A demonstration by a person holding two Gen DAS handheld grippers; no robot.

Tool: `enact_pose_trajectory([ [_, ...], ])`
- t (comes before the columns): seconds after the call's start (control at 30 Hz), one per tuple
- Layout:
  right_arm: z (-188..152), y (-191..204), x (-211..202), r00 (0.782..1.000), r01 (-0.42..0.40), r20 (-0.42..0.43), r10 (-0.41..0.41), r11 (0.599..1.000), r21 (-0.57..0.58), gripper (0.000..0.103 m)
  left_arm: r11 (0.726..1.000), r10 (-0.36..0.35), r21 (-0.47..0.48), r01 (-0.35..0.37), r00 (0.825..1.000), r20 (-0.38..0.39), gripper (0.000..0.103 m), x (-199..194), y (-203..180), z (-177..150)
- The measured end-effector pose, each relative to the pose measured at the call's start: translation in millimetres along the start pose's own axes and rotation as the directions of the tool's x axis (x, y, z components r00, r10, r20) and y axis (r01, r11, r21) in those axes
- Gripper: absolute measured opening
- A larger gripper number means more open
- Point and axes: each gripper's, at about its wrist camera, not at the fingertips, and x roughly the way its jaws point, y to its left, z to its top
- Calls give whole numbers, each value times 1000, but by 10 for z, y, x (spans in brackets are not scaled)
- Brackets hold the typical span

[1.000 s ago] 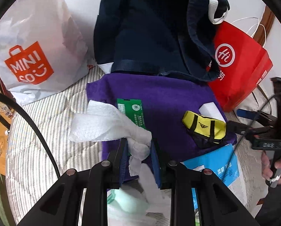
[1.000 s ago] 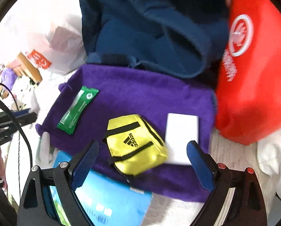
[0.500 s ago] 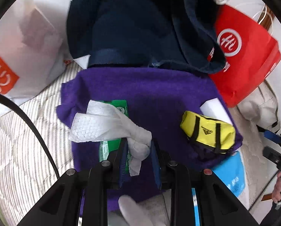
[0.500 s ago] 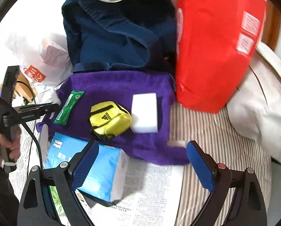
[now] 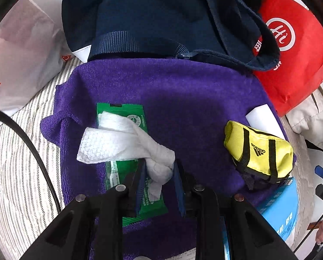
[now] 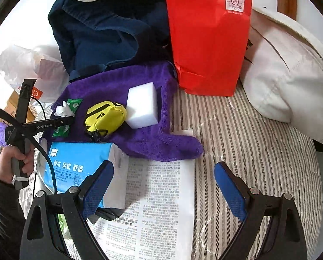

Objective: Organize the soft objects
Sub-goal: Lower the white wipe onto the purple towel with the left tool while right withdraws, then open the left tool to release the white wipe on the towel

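My left gripper (image 5: 159,171) is shut on a crumpled white tissue (image 5: 120,140) and holds it over a green wipes packet (image 5: 126,171) on a purple towel (image 5: 183,99). A yellow Adidas pouch (image 5: 258,153) and a white sponge block (image 5: 262,119) lie on the towel's right part. In the right wrist view my right gripper (image 6: 163,184) is open and empty over a newspaper (image 6: 161,205), back from the towel (image 6: 150,138), the pouch (image 6: 105,117), the sponge (image 6: 142,106) and the tissue (image 6: 62,110).
A navy tote bag (image 5: 161,15) and a red paper bag (image 6: 209,32) stand behind the towel. A white shopping bag (image 5: 20,54) is at the left. A blue tissue pack (image 6: 74,162) lies by the newspaper. A white pillow (image 6: 291,75) is at the right on the striped mattress (image 6: 258,151).
My left gripper has carried the tissue forward over the green packet and the towel. My right gripper has pulled back and to the right, away from the pouch, and stays open.
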Motion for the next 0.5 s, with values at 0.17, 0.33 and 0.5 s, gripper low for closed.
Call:
enact_pose_trajectory([
  [0.17, -46, -42, 34, 1000, -16, -16, 16, 1000, 21, 93, 1000, 6, 1, -6, 1000, -9, 44, 4, -21, 11],
  [0.33, -97, -48, 20, 1000, -19, -17, 20, 1000, 19, 93, 998, 56, 9, -56, 998, 13, 79, -81, -33, -4],
  [0.5, -122, -31, -12, 999, -32, -17, 33, 999, 22, 93, 998, 68, -1, -68, 998, 16, 79, -195, -29, -28],
])
